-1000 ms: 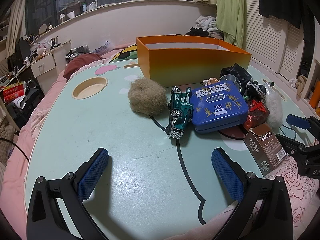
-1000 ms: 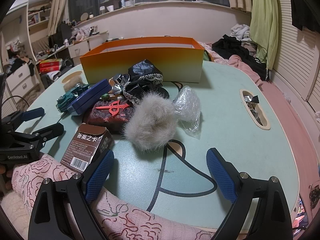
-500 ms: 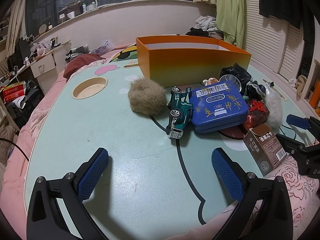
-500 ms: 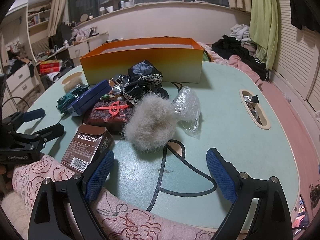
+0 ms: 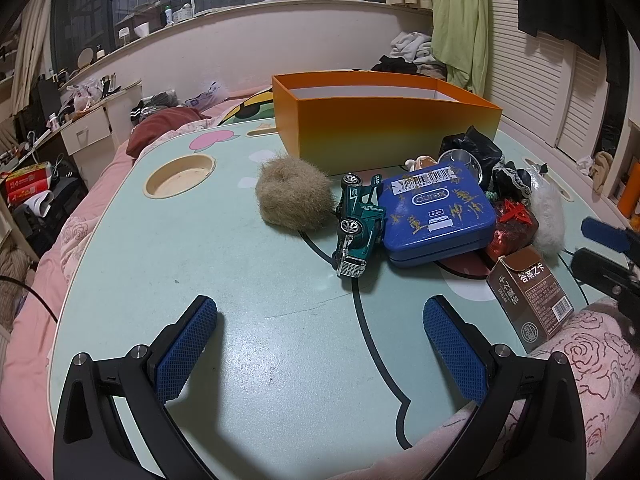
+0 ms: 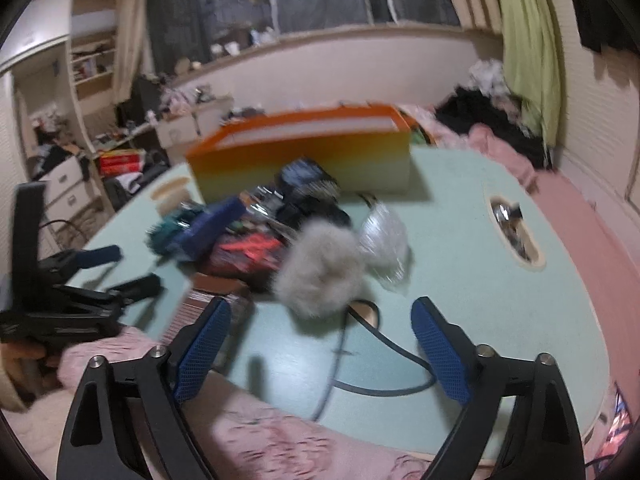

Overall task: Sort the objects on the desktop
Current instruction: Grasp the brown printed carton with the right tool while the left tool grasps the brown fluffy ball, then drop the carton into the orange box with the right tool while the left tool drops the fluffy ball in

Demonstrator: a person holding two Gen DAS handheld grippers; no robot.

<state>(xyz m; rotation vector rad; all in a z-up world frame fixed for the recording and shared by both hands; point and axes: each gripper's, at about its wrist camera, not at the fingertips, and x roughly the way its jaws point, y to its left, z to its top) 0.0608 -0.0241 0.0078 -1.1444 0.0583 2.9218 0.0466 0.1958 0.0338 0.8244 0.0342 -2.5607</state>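
An open orange box (image 5: pixel 384 120) stands at the back of the mint table (image 5: pixel 240 272). In front of it lie a tan fur ball (image 5: pixel 294 196), a green toy car (image 5: pixel 358 226), a blue tin (image 5: pixel 434 216), a red packet (image 5: pixel 514 226), a black cloth bundle (image 5: pixel 472 150) and a brown carton (image 5: pixel 532 292). My left gripper (image 5: pixel 320 340) is open over bare table. In the blurred right wrist view my right gripper (image 6: pixel 320 344) has its jaws closing with nothing between them; a grey fur ball (image 6: pixel 320 276) and a clear plastic bag (image 6: pixel 382 236) lie just ahead.
A round recess (image 5: pixel 180 176) is set in the table's left side, another recess (image 6: pixel 516 232) with small items in its right side. Pink bedding (image 6: pixel 260 440) borders the near edge. Clothes and drawers crowd the room behind.
The right wrist view has tilted upward and blurred, and its jaws have narrowed a little. The left gripper and the objects have not moved.
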